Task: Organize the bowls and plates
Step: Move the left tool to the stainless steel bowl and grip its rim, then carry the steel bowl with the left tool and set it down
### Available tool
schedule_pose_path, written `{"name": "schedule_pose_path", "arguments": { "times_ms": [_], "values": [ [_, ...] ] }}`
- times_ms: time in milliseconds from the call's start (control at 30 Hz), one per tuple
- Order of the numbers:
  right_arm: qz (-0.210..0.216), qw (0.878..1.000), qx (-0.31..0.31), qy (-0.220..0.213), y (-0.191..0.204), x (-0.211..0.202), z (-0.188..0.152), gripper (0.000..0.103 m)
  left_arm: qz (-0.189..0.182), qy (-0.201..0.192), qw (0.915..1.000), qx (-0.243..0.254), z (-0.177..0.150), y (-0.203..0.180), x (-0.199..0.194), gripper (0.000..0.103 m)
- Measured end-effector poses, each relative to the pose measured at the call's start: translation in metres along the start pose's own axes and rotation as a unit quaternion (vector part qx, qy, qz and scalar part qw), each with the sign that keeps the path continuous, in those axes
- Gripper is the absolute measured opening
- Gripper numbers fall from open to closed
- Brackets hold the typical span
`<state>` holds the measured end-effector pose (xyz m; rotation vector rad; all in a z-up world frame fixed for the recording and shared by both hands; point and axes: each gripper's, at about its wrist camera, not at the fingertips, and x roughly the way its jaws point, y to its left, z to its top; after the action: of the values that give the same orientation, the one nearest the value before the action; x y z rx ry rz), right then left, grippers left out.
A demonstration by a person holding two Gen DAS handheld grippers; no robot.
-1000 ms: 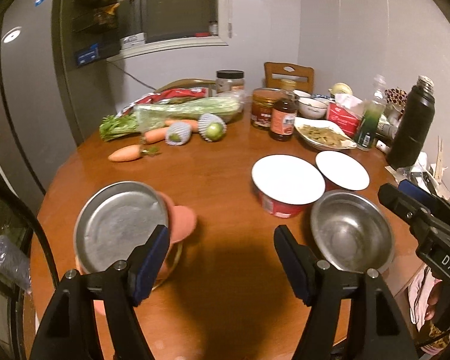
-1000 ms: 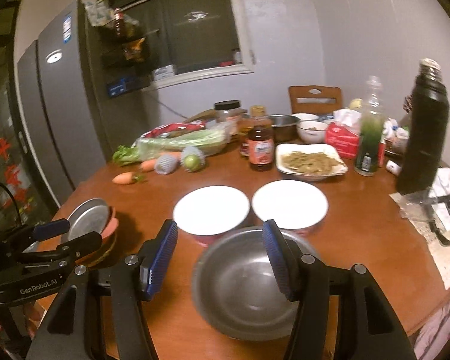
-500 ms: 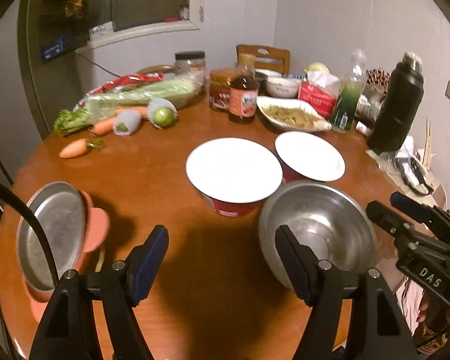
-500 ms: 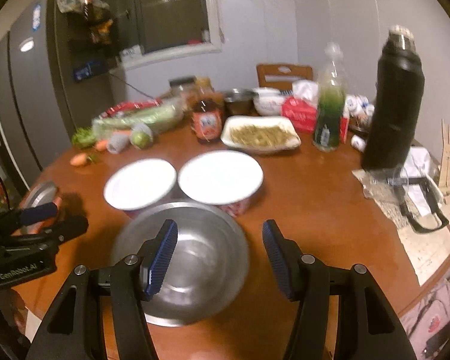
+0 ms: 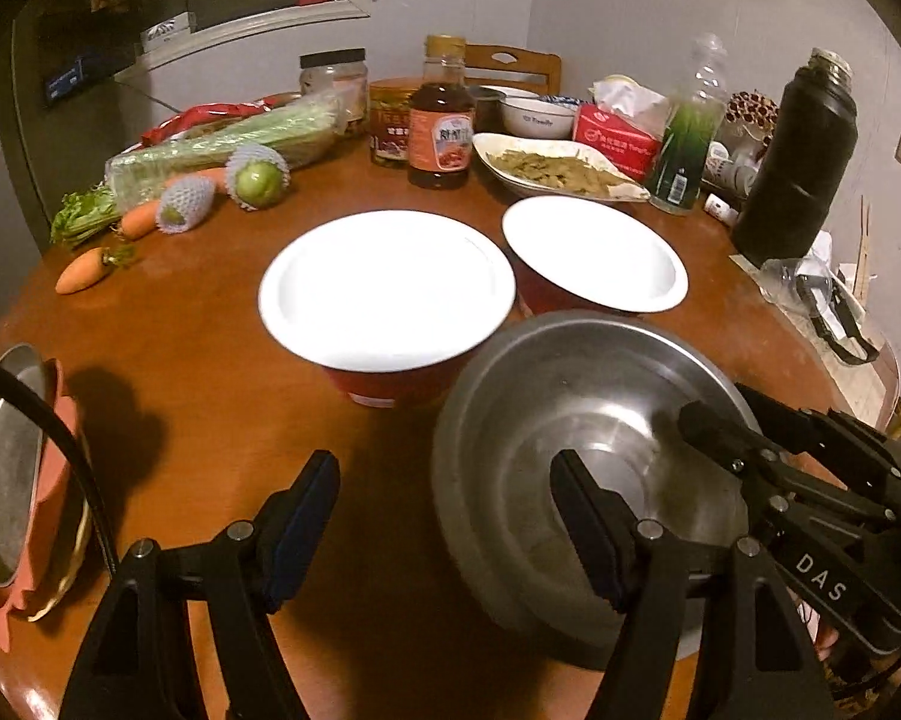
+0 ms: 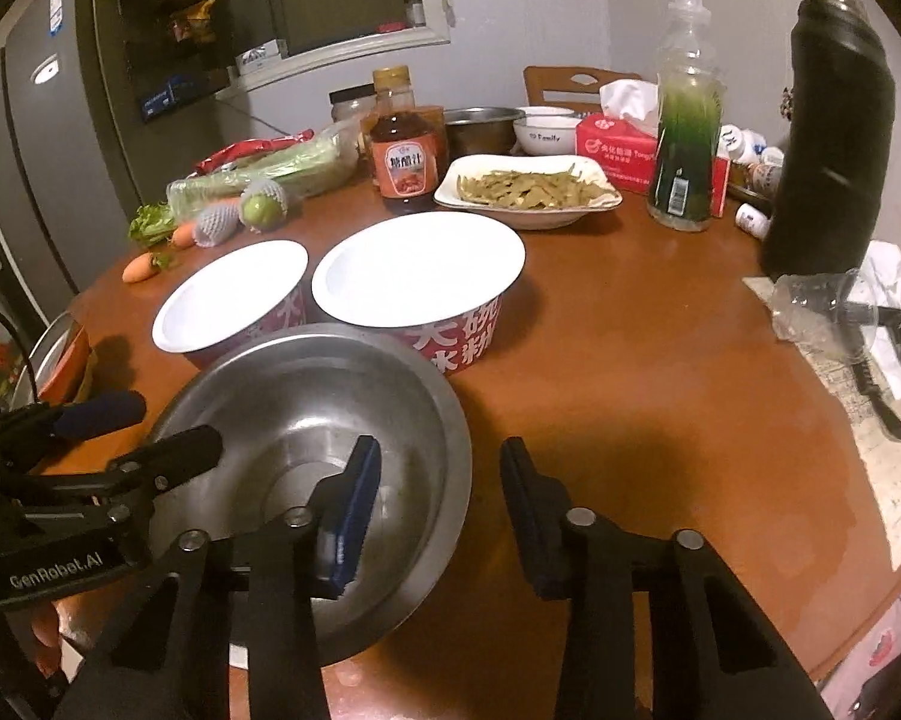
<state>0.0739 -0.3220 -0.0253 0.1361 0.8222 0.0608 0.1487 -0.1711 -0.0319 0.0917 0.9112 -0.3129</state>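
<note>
A steel bowl (image 5: 570, 420) (image 6: 306, 420) sits at the near edge of the round wooden table (image 5: 210, 360). My left gripper (image 5: 444, 516) straddles the bowl's left rim, one finger inside and one outside; its jaws are closing and the pads stand off the rim. My right gripper (image 6: 441, 510) straddles the right rim the same way, its jaws closing with a gap still on both sides. Behind the steel bowl stand two red paper bowls with white insides (image 5: 384, 294) (image 5: 594, 252). A steel plate on a pink plate (image 5: 6, 462) lies at the far left edge.
Farther back are a white dish of green beans (image 6: 528, 192), a sauce bottle (image 6: 402, 156), a green bottle (image 6: 684, 138), a red tissue box (image 6: 618, 144) and a black flask (image 6: 828, 138). Carrots, wrapped fruit and bagged celery (image 5: 222, 144) lie back left. A crumpled plastic cup (image 6: 822, 312) lies right.
Both grippers have come down and in over the steel bowl, so that its rims now lie between their fingers. The right jaws have narrowed a lot, the left ones slightly.
</note>
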Motion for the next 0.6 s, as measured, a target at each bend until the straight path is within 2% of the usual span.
{"name": "schedule_pose_path", "arguments": {
  "times_ms": [133, 267, 600],
  "values": [
    [0.004, 1.0, -0.014, 0.002, 0.003, 0.002, 0.0, 0.03, -0.009, 0.014, 0.9999, 0.004, 0.0, -0.004, 0.006, 0.05],
    [0.008, 1.0, -0.026, 0.003, 0.008, 0.002, 0.0, 0.029, -0.013, 0.017, 0.9997, 0.013, -0.001, -0.007, 0.008, 0.039],
    [0.013, 0.999, -0.032, 0.013, 0.021, -0.003, -0.003, 0.029, -0.006, 0.014, 0.9999, 0.001, -0.009, 0.007, -0.005, 0.038]
  ]
}}
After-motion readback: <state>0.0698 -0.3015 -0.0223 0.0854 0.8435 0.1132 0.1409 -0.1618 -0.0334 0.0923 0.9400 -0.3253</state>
